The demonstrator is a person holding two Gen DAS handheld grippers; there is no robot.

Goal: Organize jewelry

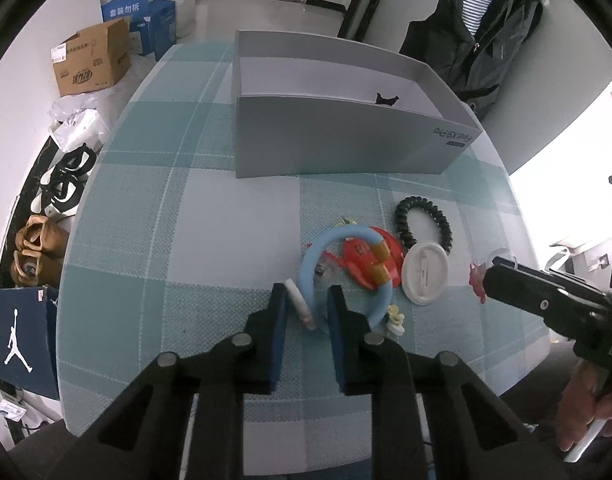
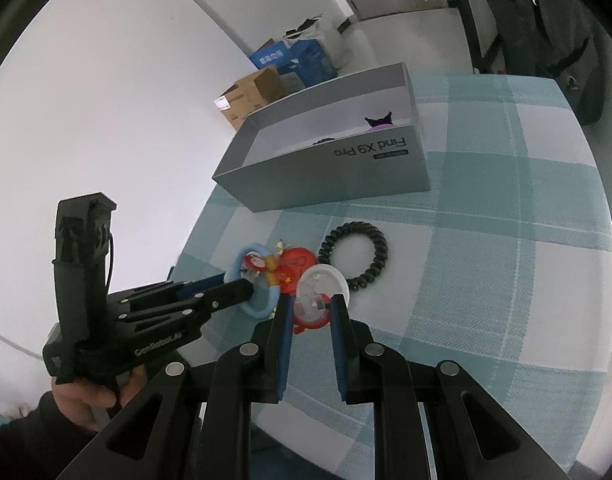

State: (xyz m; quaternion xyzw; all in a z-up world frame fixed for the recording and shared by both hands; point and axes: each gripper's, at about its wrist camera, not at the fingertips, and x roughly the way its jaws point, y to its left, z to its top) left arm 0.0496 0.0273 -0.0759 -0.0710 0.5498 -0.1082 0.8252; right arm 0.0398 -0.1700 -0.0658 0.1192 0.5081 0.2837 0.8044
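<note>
Left gripper [image 1: 306, 308], jaws spread, straddles a blue ring bracelet [image 1: 311, 256] at lower centre; right gripper [image 2: 309, 308], also spread, flanks a red-and-clear charm [image 2: 311, 310]; black coil hair tie [image 2: 353, 256] beyond, grey box [image 2: 329, 168] at upper centre of the table [image 2: 505, 280]

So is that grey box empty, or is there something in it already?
Not empty. The open grey box already holds a small black-eared trinket near one end; another dark item beside it is too hidden to identify.

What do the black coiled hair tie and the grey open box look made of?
Black coiled hair tie: likely glossy plastic or rubbery coil, judging by its sheen and spiral ridges. Grey open box: apparently matte cardboard, with thin straight walls and printed lettering.
</note>
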